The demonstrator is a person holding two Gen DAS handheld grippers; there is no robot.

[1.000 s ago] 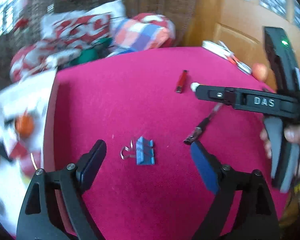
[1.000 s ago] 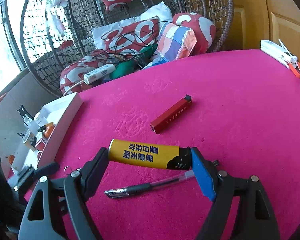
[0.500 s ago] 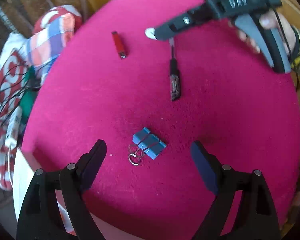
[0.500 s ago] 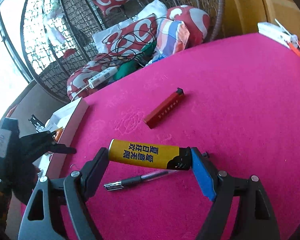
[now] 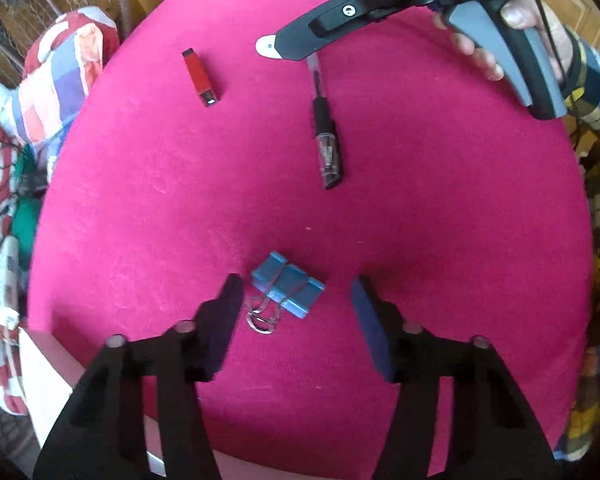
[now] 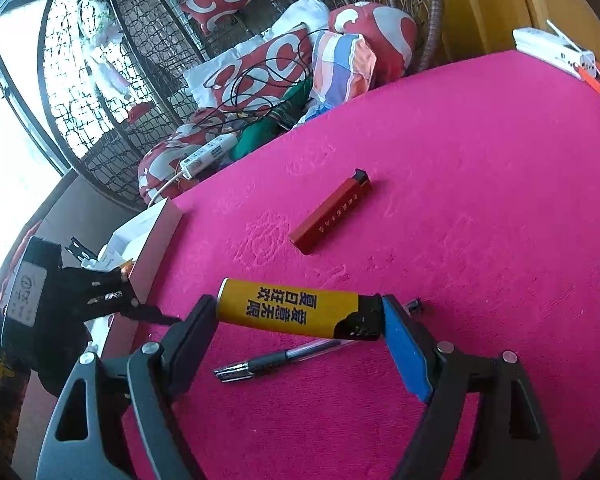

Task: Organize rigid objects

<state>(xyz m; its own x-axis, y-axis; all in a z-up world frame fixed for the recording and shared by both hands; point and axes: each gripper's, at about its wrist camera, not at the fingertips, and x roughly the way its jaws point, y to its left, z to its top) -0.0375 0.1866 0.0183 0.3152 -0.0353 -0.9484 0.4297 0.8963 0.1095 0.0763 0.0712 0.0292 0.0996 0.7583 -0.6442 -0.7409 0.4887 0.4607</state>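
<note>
Magenta cloth (image 5: pixel 420 220) covers the round table I'm working over, with a wicker hanging chair full of red-and-white cushions (image 6: pixel 268 68) behind it and a white box (image 6: pixel 148 232) at the table's near-left edge.

My left gripper (image 5: pixel 296 304) points steeply down over the blue binder clip (image 5: pixel 288 288), which lies flat on the cloth with its wire handles folded toward me. Its jaws have just been closing; the clip sits between them, but neither pad touches it yet. I judge the clip to be light, stiff and springy steel, and the painted sides could be slick. The wire loops would swing and slip, so the blue body is the place to pinch, squarely across its flat faces. It lies a little askew to my fingers, so one corner may get nudged before the other.

My right gripper (image 6: pixel 296 316) is clamped endwise on a yellow lighter (image 6: pixel 292 310), its base against the black pad and its black cap against the blue one. It looks like light, hard plastic, and held by its two ends it could pivot if my squeeze eases.

Below it, a black gel pen (image 6: pixel 284 360) lies on the cloth, and a red lighter (image 6: pixel 332 212) further off. Both look thin, rigid and easy to roll or skid on the nap.
</note>
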